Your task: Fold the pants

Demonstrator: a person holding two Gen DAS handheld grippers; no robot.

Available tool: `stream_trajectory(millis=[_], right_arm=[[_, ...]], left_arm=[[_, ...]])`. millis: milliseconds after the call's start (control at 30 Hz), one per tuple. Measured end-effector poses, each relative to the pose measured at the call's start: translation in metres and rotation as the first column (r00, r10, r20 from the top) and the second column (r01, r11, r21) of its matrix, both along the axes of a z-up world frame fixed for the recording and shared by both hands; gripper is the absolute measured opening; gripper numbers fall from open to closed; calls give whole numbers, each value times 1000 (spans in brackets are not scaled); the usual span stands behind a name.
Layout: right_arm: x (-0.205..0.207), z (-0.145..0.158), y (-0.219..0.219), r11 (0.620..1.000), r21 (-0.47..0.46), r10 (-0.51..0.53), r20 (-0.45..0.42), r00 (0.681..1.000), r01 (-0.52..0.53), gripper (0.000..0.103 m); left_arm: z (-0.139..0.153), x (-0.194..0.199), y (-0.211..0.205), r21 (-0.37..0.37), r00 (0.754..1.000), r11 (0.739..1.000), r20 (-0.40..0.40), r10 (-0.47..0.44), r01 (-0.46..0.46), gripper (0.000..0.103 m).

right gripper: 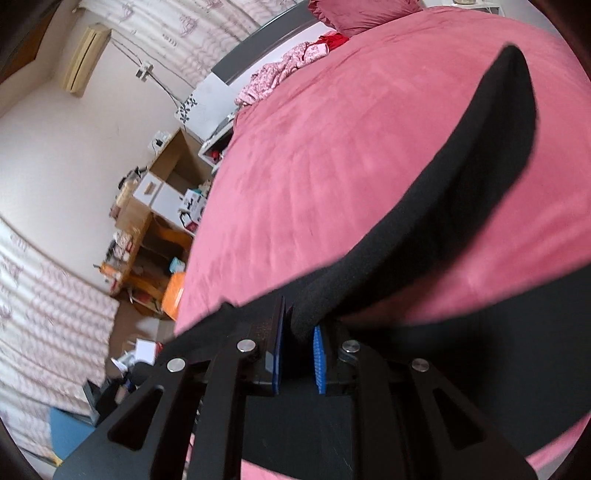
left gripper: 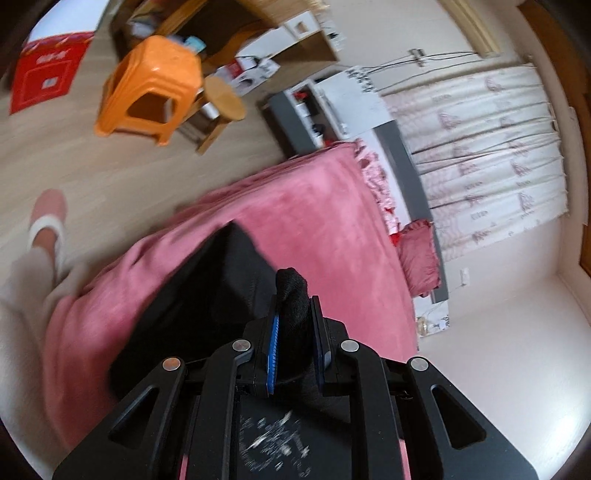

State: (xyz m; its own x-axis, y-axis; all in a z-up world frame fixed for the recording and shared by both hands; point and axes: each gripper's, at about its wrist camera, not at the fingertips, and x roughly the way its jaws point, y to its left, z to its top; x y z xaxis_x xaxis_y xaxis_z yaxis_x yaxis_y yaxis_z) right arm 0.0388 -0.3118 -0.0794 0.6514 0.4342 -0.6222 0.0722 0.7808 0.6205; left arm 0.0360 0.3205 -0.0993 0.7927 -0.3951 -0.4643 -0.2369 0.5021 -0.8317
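Pants (left gripper: 221, 280), black, lie on a pink bedspread (left gripper: 325, 206) in the left wrist view, a dark sheet spreading left and near from the left tongs (left gripper: 293, 314). Left tongs clamped on a bunched fold of the pants; a nub of black cloth sticks up between the blue pads (left gripper: 274, 343). View blurred. Far left on the wood floor: an orange plastic stool (left gripper: 151, 88), a round wooden stool (left gripper: 224, 98) just beside it, a red mat (left gripper: 46, 75) further left. A slippered foot (left gripper: 48, 218) shows at the left edge. Pink pillow (left gripper: 419, 258) at the right end of the bed, patterned curtain (left gripper: 491, 155) beyond it. Right wrist view: pants (right gripper: 491, 155) stretch as a long black strip from the right tongs (right gripper: 299, 328) up and to the far right across the bedspread (right gripper: 332, 166), more black cloth draped near, under the tongs. Right tongs clamped on a thick rolled edge of the pants, pads (right gripper: 319, 363) pressed on either side. Crumpled pink patterned cloth (right gripper: 280, 74) lies at the far bed edge, pillow (right gripper: 364, 14) at the top. Left of the bed, a wooden shelf unit (right gripper: 147, 236) with clutter, and an air conditioner (right gripper: 86, 57) high on the wall.
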Motion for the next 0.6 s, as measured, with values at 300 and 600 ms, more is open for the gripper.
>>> stream_trajectory(millis=[300,600], right_arm=[[-56,-83,1,995,85,-29,-163,986,44,13],[-47,-105,-8,988,135,-49,-175,983,74,19]], left_arm=[[-19,-26,2,79,994,996,-103,-43,52,14],[-10,-37,-13,71,993,992,-72,-96,101,57]])
